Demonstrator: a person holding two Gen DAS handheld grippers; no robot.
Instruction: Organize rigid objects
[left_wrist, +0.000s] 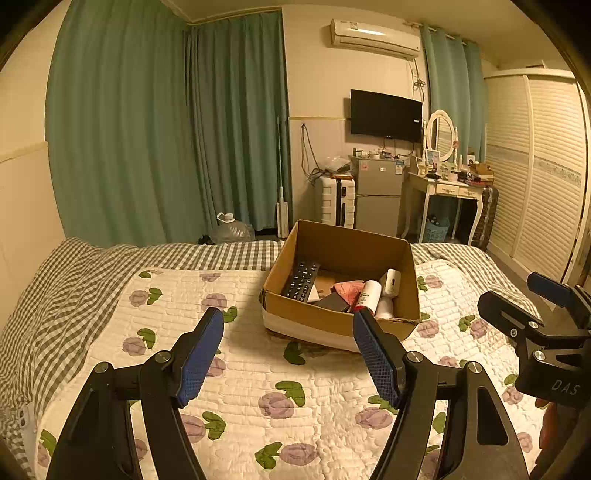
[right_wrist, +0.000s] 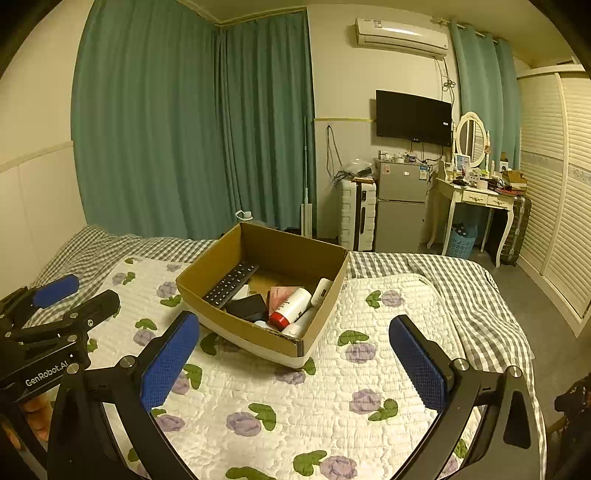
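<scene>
An open cardboard box (left_wrist: 334, 319) (right_wrist: 236, 326) sits on the floral quilt of a bed. It holds a black remote (left_wrist: 301, 281) (right_wrist: 231, 284), a white bottle with a red cap (left_wrist: 367, 295) (right_wrist: 291, 308), a white device (left_wrist: 392, 282) (right_wrist: 322, 292), a pink box (left_wrist: 349, 288) and a black case (right_wrist: 246, 307). My left gripper (left_wrist: 288, 317) is open and empty, just short of the box's near wall. My right gripper (right_wrist: 295, 325) is open and empty, also before the box. Each gripper shows in the other's view, the right one (left_wrist: 517, 295) and the left one (right_wrist: 85, 295).
The white floral quilt (left_wrist: 258, 369) (right_wrist: 314, 398) lies over a checked sheet (left_wrist: 55, 288). Beyond the bed are green curtains (left_wrist: 147, 129), a water jug (left_wrist: 231, 229), a suitcase (left_wrist: 338, 201), a small fridge (left_wrist: 378, 194), a dressing table (left_wrist: 447, 192) and a wardrobe (left_wrist: 535, 177).
</scene>
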